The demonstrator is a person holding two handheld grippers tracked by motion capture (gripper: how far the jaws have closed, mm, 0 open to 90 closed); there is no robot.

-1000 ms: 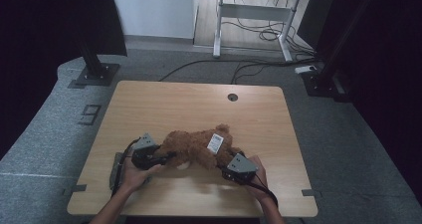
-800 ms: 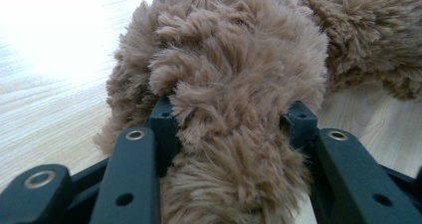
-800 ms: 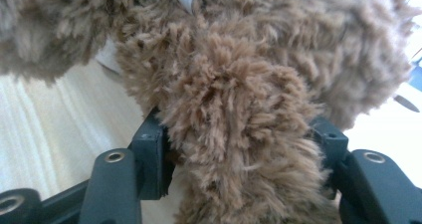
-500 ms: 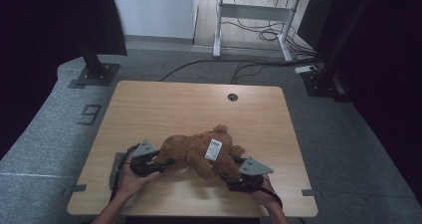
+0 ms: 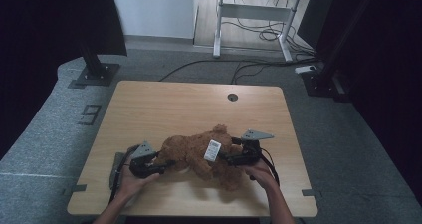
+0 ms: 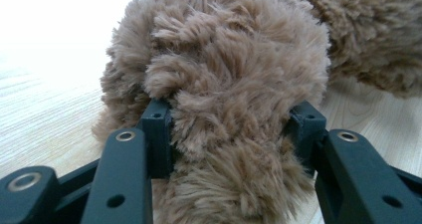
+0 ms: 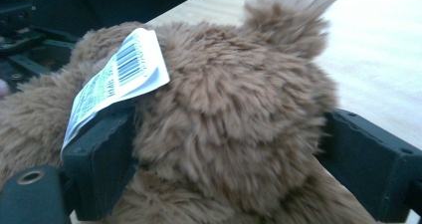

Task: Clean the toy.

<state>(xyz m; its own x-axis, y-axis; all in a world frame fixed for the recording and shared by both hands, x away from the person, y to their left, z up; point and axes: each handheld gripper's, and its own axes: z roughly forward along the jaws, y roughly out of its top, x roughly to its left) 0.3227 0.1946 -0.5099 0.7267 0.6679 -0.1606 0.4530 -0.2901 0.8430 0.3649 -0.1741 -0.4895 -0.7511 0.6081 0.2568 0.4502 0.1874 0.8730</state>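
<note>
Near the front edge of the bench (image 5: pixel 164 104) lies a shaggy brown plush bear (image 5: pixel 196 154), a white barcode tag (image 5: pixel 212 150) on its fur. The left tool (image 5: pixel 166 164) pinches a fuzzy limb; the right tool (image 5: pixel 225 158), jaws just widened, straddles its head, pads seemingly touching fur.

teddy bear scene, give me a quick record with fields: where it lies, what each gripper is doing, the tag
toy: brown plush teddy bear, lying on the wooden table near its front edge
left gripper: fingers pressed into a furry part of the bear, gripping it
right gripper: fingers either side of the bear's head, jaws have just been opening; grip unclear
tag: white barcode label on the bear, draped over the right gripper's finger in the right gripper view
hands: one on each gripper, coming in from the front edge
</note>
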